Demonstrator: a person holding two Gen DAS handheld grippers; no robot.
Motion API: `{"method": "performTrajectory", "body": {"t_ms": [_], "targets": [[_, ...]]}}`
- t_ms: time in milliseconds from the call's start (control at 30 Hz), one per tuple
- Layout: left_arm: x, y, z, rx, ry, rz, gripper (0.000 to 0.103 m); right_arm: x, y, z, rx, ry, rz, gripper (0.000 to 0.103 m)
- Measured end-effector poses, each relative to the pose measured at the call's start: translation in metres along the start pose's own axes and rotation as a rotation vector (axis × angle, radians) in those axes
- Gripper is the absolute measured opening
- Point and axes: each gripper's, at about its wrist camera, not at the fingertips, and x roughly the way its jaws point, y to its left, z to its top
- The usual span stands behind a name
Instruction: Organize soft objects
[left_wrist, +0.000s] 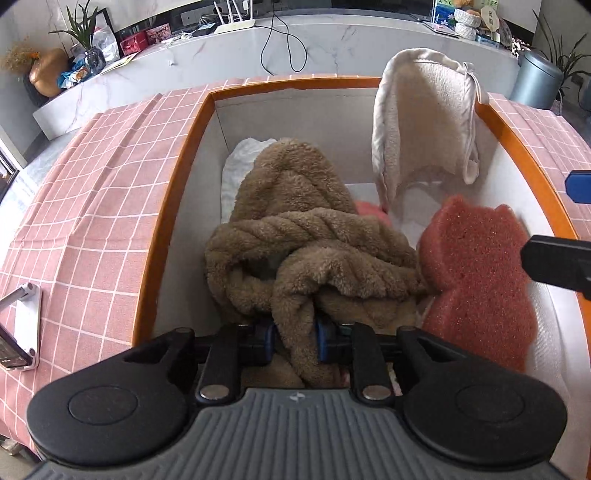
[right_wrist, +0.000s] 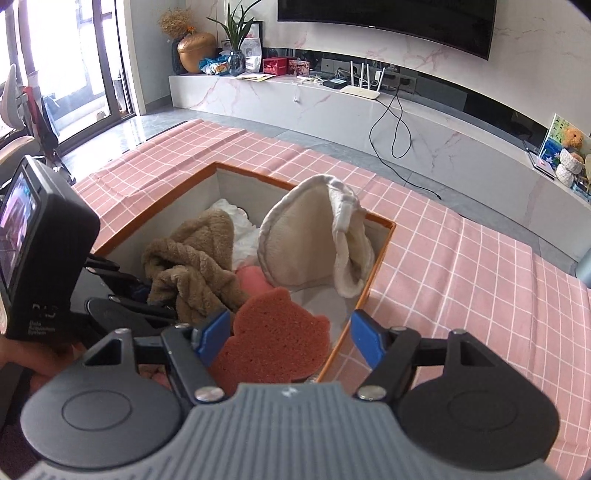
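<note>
An orange-rimmed white box (left_wrist: 173, 206) (right_wrist: 380, 266) stands on the pink checked tablecloth. My left gripper (left_wrist: 293, 341) is shut on a fluffy brown towel (left_wrist: 306, 236) (right_wrist: 192, 273) and holds it inside the box. A cream mitt (left_wrist: 421, 122) (right_wrist: 306, 243) hangs over the box's far right rim. A red-brown sponge (left_wrist: 476, 273) (right_wrist: 277, 339) leans at the box's right wall. My right gripper (right_wrist: 290, 336) is open, its blue fingers either side of the sponge. A white cloth (left_wrist: 240, 166) and a pink soft item (right_wrist: 251, 280) lie lower in the box.
A pink checked tablecloth (right_wrist: 461, 266) covers the table around the box. A white stand holding a phone (left_wrist: 22, 332) sits at the left edge. A marble TV bench (right_wrist: 424, 122) with plants, a router and cables lies beyond the table.
</note>
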Motion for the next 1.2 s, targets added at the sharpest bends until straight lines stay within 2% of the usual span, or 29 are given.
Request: {"method": "performTrajectory", "body": {"t_ms": [200, 333, 400, 433, 667, 833, 900, 967, 1033, 1067, 1133, 1200], "targets": [[-0.017, 0.003, 0.005, -0.029, -0.029, -0.043, 0.055, -0.013, -0.007, -0.002, 0.021, -0.012, -0.009, 0.074], [-0.032, 0.000, 0.004, -0.034, -0.053, -0.055, 0.063, -0.022, -0.009, -0.005, 0.027, -0.016, -0.018, 0.079], [-0.042, -0.001, 0.003, -0.029, -0.077, -0.032, 0.084, -0.028, -0.010, -0.007, 0.022, -0.021, -0.027, 0.083], [-0.049, -0.002, 0.004, -0.020, -0.098, -0.019, 0.086, -0.031, -0.009, -0.008, 0.020, -0.025, -0.027, 0.084], [-0.099, 0.000, 0.008, -0.028, -0.202, -0.053, 0.088, -0.055, -0.009, -0.012, 0.029, -0.057, -0.044, 0.085], [-0.145, -0.006, 0.007, -0.041, -0.319, -0.146, 0.088, -0.087, -0.012, -0.013, 0.050, -0.118, -0.081, 0.085], [-0.168, -0.011, 0.005, -0.042, -0.390, -0.189, 0.088, -0.105, -0.014, -0.016, 0.068, -0.154, -0.104, 0.088], [-0.188, -0.018, 0.000, -0.044, -0.469, -0.194, 0.088, -0.125, -0.015, -0.022, 0.084, -0.196, -0.128, 0.090], [-0.214, -0.029, -0.014, -0.051, -0.614, -0.157, 0.089, -0.148, -0.016, -0.031, 0.105, -0.239, -0.150, 0.090], [-0.224, -0.035, -0.021, -0.045, -0.662, -0.131, 0.089, -0.160, -0.016, -0.037, 0.117, -0.260, -0.163, 0.091], [-0.238, -0.046, -0.031, -0.032, -0.715, -0.109, 0.091, -0.183, -0.017, -0.049, 0.148, -0.304, -0.199, 0.092], [-0.248, -0.055, -0.042, -0.035, -0.753, -0.126, 0.092, -0.203, -0.017, -0.064, 0.174, -0.344, -0.255, 0.097]]}}
